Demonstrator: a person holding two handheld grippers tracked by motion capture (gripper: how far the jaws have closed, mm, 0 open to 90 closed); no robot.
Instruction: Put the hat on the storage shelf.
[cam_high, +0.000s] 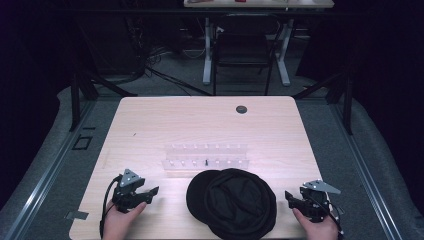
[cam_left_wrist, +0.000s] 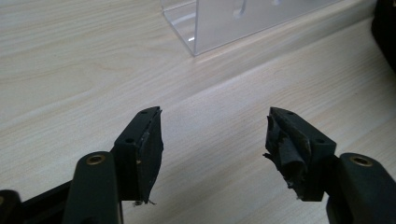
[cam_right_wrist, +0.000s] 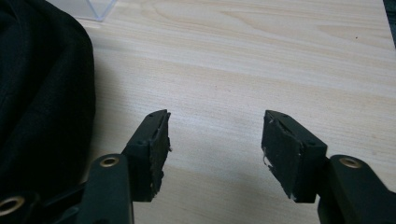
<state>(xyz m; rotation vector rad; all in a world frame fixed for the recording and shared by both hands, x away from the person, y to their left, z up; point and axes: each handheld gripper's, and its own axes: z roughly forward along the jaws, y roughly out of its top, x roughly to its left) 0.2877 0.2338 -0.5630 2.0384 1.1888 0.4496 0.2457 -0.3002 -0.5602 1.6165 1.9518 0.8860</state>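
Your wooden table (cam_high: 150, 120) takes up most of the high view, pale and light-grained, with a small dark round grommet (cam_high: 241, 109) set near its far edge.

The biggest thing on it is the black fabric hat (cam_high: 232, 201), a soft, rumpled round shape lying flat at the near edge, between your 2 hands. In the right gripper view its dark cloth (cam_right_wrist: 42, 93) sits at the left, close beside that gripper's jaw but not touching it.

Just behind the hat stands a clear acrylic rack (cam_high: 206, 156), 2 low rows with small pegs or slots along them and 1 small dark item in the near row; what that item is, you cannot tell from here. The hat's far edge lies just beside the rack's near row. A corner of the rack (cam_left_wrist: 224, 23) shows at the top of the left gripper view.

Your left gripper (cam_high: 148, 194) rests low over the table to the left of the hat, well apart from it, its jaws spread wide with bare wood between them (cam_left_wrist: 215, 149). Nothing is held.

Your right gripper (cam_high: 291, 199) sits to the right of the hat, near its edge, jaws likewise spread wide over bare table (cam_right_wrist: 215, 144), holding nothing. The pads (cam_left_wrist: 287, 149) on the jaws look worn and frayed.
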